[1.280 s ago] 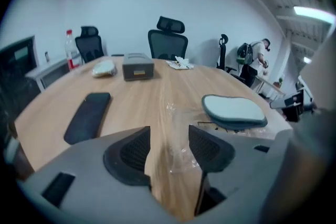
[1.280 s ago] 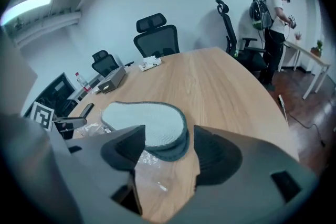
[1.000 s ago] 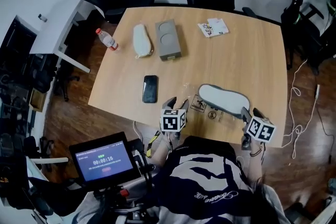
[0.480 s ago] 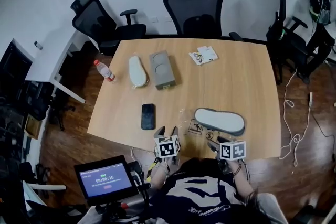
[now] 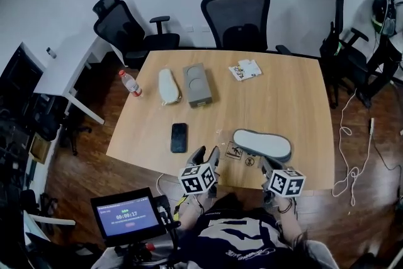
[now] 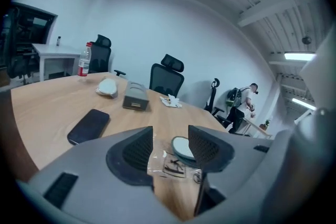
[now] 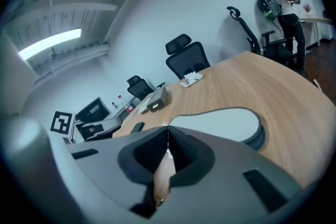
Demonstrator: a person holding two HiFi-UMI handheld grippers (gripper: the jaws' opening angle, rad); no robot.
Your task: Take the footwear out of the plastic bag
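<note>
Table (image 5: 283,97): pale wood with rounded corners; it carries everything below except the chairs, the screen and the grippers.
Office chairs: one black chair (image 5: 236,12) stands at the middle of the table's far edge, and another (image 5: 123,28) stands off its far left corner.
Screen (image 5: 124,215): lit, on a stand below the table's near left corner.
Left gripper (image 6: 170,134): lifted over the near edge, left of the bag. Its jaws stand about half apart and the pads touch nothing. The bag's printed label shows through the gap, lying on the wood beyond.
Right gripper (image 7: 168,136): at the near edge, just in front of the slipper. Its jaws have just been closing and now meet, with a thin sliver of the clear bag film pinched between the pads.
Plastic bag (image 5: 234,151): clear, flat on the table near the near edge, right of the middle, with the printed end towards the left gripper.
Slipper (image 5: 261,143): inside the bag at its right end, pale oval face up with a dark grey rim.
Grey box (image 5: 196,84): towards the far edge, left of the middle.
White item (image 5: 167,86): slipper-shaped, just left of the box.
Phone (image 5: 179,137): dark, face up, between the box and the near edge.
Bottle (image 5: 130,82): lying on its side at the left edge, red cap.
Packet (image 5: 245,70): small and printed, by the far edge.
</note>
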